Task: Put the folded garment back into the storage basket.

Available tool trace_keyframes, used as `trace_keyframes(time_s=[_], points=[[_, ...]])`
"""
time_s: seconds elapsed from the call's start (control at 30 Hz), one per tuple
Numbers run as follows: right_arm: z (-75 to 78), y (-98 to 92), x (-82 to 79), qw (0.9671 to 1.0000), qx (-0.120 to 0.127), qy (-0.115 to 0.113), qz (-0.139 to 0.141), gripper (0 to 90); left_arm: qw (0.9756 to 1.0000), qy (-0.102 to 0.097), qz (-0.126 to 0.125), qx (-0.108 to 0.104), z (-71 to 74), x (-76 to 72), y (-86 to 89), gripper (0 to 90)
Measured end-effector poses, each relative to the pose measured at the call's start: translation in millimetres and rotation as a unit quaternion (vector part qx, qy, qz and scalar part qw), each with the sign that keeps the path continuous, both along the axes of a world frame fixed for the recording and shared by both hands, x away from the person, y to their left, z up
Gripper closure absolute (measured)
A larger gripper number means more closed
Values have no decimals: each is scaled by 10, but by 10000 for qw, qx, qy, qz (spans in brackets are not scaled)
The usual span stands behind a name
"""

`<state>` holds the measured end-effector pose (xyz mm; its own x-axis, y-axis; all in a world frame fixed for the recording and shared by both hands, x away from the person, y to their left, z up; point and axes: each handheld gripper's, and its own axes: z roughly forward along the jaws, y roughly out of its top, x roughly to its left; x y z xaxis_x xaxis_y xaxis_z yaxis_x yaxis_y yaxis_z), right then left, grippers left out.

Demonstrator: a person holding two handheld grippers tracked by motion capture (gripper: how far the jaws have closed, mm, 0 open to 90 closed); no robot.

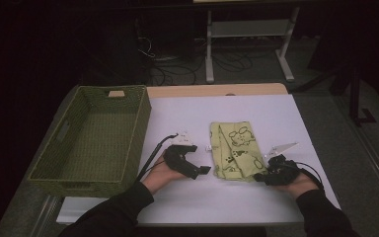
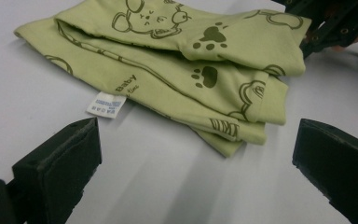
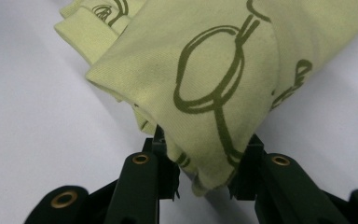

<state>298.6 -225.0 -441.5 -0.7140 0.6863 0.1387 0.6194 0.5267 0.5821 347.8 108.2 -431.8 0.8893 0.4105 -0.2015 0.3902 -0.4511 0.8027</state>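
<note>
A folded light-green baby garment (image 1: 234, 150) with dark bear and paw prints lies on the white table (image 1: 276, 113), a small white label (image 2: 105, 104) sticking out of its side. My right gripper (image 1: 262, 176) is shut on the garment's near right corner (image 3: 205, 154), the cloth bunched between its jaws. My left gripper (image 1: 201, 172) rests on the table just left of the garment (image 2: 177, 70). Its jaws stand wide open with bare table between them, and its fingertips (image 2: 60, 163) stop short of the cloth.
A green woven basket (image 1: 94, 136) with nothing in it stands on the left of the table, beside my left hand. Beyond the table's far edge are a white stand (image 1: 249, 39) and loose cables (image 1: 177, 69) on the dark floor.
</note>
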Motion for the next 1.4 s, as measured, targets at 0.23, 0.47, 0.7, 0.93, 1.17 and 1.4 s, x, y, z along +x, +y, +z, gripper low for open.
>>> trace_keyframes(time_s=[0.23, 0.47, 0.7, 0.93, 1.17, 1.4], points=[[0, 2, -3, 10000, 2, 0, -15, 680, 10000, -53, 76, -31, -14, 85, -44, 36], [0, 3, -6, 10000, 5, 1, -32, 680, 9998, -96, 174, -26, 5, 175, -55, 41], [0, 3, -7, 10000, -4, -3, -22, 680, 9993, -164, 344, -59, -18, 233, -92, 59], [-3, -6, -1, 10000, 21, 4, 9, 680, 9990, -176, 400, -15, -7, 313, -116, 81], [-4, -7, 1, 10000, 25, 6, 15, 680, 9988, -103, 485, -48, 13, 436, -136, 140], [-3, -7, 1, 10000, 16, 1, 25, 681, 9984, -136, 542, -83, 39, 533, -168, 227]])
